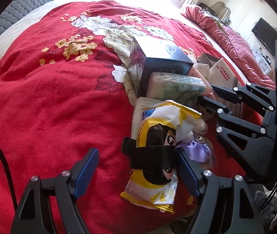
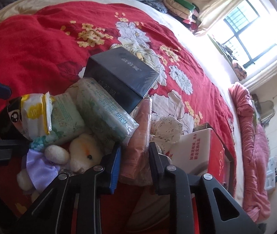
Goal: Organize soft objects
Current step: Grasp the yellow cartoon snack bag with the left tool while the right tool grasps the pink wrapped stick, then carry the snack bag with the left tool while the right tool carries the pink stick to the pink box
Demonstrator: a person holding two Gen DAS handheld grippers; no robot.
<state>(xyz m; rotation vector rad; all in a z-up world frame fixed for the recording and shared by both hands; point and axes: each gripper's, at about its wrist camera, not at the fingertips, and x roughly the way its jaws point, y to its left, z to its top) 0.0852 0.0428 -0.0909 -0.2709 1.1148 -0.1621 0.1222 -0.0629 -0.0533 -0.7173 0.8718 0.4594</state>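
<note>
The left hand-held gripper (image 1: 136, 167) is spread open, its fingers either side of the yellow cartoon packet (image 1: 157, 152) on the red bedspread (image 1: 50, 97). The right hand-held gripper (image 2: 133, 156) clamps the pink packet (image 2: 138, 136). Beyond the pink packet lie green tissue packs (image 2: 101, 107), then a dark box (image 2: 122, 74).

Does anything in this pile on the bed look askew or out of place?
Yes. The dark box sits tilted on the green tissue packs, not flat. A plush toy lies half buried beneath the packs.
</note>
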